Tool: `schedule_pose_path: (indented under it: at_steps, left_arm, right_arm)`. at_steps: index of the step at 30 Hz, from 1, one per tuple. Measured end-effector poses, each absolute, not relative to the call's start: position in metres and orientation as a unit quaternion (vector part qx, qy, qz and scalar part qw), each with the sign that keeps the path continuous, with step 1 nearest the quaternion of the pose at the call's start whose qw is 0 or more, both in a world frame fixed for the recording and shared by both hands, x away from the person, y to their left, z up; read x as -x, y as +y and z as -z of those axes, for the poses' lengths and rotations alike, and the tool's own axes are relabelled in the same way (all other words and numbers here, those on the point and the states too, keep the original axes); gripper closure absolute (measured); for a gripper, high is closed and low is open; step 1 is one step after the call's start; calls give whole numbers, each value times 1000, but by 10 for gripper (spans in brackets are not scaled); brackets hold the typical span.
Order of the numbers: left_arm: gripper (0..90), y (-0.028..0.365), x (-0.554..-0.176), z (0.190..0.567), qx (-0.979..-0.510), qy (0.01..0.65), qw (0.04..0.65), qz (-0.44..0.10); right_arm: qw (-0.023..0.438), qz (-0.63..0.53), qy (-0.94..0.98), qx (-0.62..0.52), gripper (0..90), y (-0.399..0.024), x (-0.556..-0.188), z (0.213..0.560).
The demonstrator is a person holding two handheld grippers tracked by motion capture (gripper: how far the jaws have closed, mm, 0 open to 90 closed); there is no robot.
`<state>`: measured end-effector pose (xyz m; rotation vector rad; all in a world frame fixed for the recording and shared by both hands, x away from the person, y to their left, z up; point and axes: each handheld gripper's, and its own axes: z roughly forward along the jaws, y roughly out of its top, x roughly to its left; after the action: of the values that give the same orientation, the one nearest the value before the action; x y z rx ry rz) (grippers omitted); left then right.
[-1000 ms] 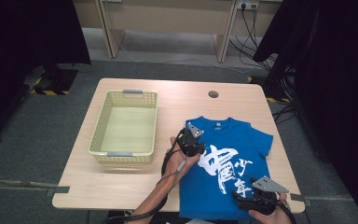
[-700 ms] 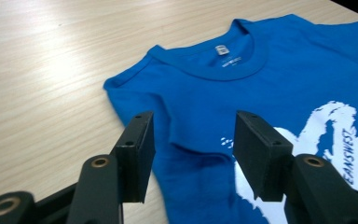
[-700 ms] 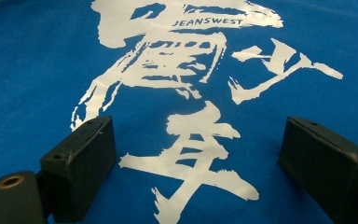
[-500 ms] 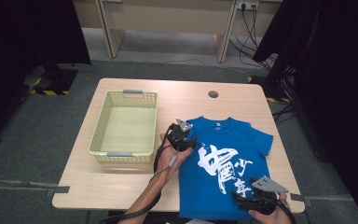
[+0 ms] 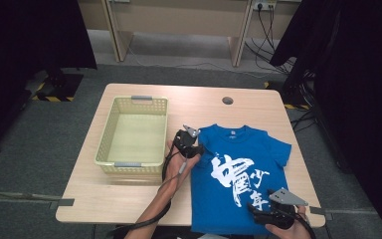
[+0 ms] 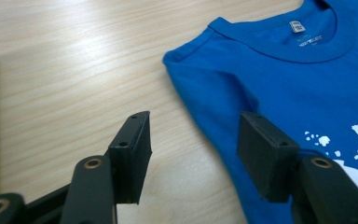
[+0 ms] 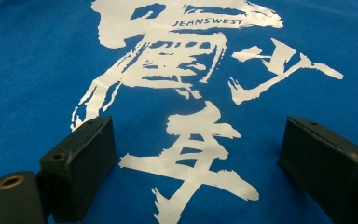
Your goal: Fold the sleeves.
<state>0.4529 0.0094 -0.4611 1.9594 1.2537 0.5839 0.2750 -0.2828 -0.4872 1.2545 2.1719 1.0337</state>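
A blue T-shirt (image 5: 243,174) with a white brush-style print lies flat on the right half of the wooden table (image 5: 129,199). My left gripper (image 5: 188,142) sits low at the shirt's left shoulder edge. Its jaws have just been opening and stand open. In the left gripper view, the left gripper (image 6: 198,149) straddles the edge of the shirt (image 6: 270,79), pressing on nothing. My right gripper (image 5: 273,211) hovers over the hem at the table's near right corner. In the right gripper view, the right gripper (image 7: 191,163) is wide open above the white print (image 7: 186,56).
A pale yellow-green plastic basket (image 5: 106,142) stands empty on the left half of the table, close beside my left hand. A round cable hole (image 5: 227,100) sits near the far edge. Dark curtains and desk legs lie beyond the table.
My left gripper has slid left from the shirt's chest to its left edge, nearer the basket, and its jaws have spread wider. The right gripper has stayed put.
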Motion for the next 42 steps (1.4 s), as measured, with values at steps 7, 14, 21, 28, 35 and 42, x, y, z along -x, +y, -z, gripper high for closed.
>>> schedule_pose_path:
  at_steps: [7,14,21,28,35,42]
  left_arm:
    - [404,-12,-456,462,-766,473,371,-228]
    - [362,-22,-466,473,-771,476,356,-227]
    - [334,-12,-465,477,-766,483,358,-227]
    - [315,0,-468,479,-760,493,353,-234]
    - [309,2,-470,478,-756,499,348,-241]
    - [268,1,-464,476,-758,491,357,-238]
  right_arm:
    - [213,-374,781,-452,108,-283,-275,487]
    - [212,-373,783,-451,108,-283,-275,487]
    - [213,-373,782,-452,107,-283,-275,487]
    - [213,-373,783,-451,107,-283,-275,487]
    - [213,-374,782,-451,107,-283,-275,487]
    - [213,-373,783,-451,107,-283,-275,487]
